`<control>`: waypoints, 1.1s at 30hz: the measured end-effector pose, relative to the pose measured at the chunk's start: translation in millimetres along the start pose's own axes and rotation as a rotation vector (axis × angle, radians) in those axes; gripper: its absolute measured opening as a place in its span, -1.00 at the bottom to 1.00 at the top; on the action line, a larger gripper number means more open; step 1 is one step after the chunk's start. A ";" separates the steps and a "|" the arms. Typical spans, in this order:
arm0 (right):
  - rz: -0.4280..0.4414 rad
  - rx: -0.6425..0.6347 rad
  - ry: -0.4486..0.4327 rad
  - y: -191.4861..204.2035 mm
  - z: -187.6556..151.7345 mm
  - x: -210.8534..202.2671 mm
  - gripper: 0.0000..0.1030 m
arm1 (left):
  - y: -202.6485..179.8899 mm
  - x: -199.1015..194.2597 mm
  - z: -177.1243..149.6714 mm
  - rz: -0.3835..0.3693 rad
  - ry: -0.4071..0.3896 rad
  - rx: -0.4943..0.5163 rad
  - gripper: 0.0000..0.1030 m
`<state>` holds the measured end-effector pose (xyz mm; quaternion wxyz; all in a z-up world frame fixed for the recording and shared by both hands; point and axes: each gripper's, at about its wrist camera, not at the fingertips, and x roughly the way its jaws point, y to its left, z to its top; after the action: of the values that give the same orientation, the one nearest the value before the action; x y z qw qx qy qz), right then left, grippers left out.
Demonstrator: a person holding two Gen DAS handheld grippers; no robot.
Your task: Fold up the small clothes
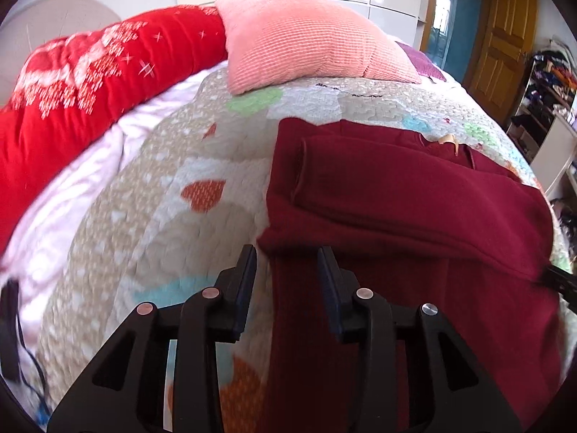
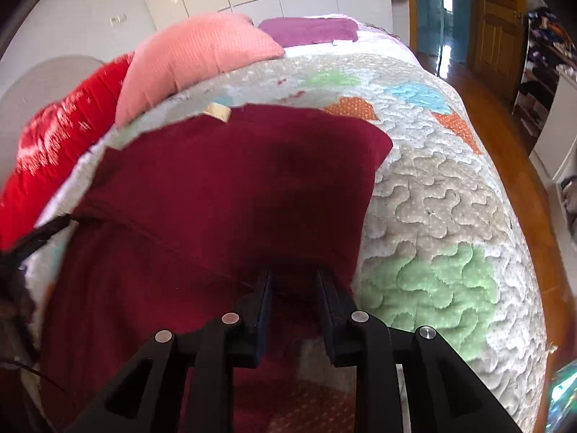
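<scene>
- black fingers of the left gripper (image 1: pixel 286 254) fill the bottom of the left wrist view; jaws stand apart, nothing pinched, the near-left corner of the maroon garment (image 1: pixel 414 195) lies just ahead between the tips.
- right gripper (image 2: pixel 294 276), right wrist view: jaws also parted, tips at the garment's near-right edge; cloth seems to sit between them, but whether they touch it i cannot tell (no clamp visible).
- garment lies flat on the quilted bedspread (image 2: pixel 443 216), partly folded: a sleeve or side panel is laid across the body, pale label (image 2: pixel 218 111) at the far end marks the collar.
- key relation: long axis runs away from both grippers, collar far, hem near. each gripper faces one near corner, left on the left, right on the right; neither is clearly nearer.
- judgement: next move likely calls for both to close on the near corners and carry the hem toward the collar.
- risk: uneven bite would skew the fold.
- containers: none in view. pink cushion (image 1: pixel 310 39) and red blanket (image 1: pixel 90 83) rest well apart, beyond the collar.
</scene>
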<state>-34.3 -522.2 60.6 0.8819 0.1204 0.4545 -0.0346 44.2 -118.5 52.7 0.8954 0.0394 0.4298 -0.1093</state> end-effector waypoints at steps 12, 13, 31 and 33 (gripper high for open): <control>0.193 0.027 -0.072 10.7 -29.6 -107.0 -0.12 | -11.3 -38.8 -33.2 -0.032 0.001 0.042 -0.33; 0.232 0.032 -0.069 9.3 -35.0 -117.6 0.01 | -11.6 -42.0 -35.5 -0.035 0.001 0.045 -0.33; 0.208 0.021 0.091 21.2 -135.5 -97.9 0.09 | 3.9 -94.6 -110.9 -0.078 0.065 0.026 -0.04; 0.201 0.026 0.103 21.3 -140.8 -93.9 0.09 | 9.7 -99.6 -122.9 -0.093 0.086 0.021 -0.04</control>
<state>-197.3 -471.8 62.0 0.8547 0.1787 0.4844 0.0543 -107.5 -72.8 52.8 0.8695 0.0333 0.4682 -0.1536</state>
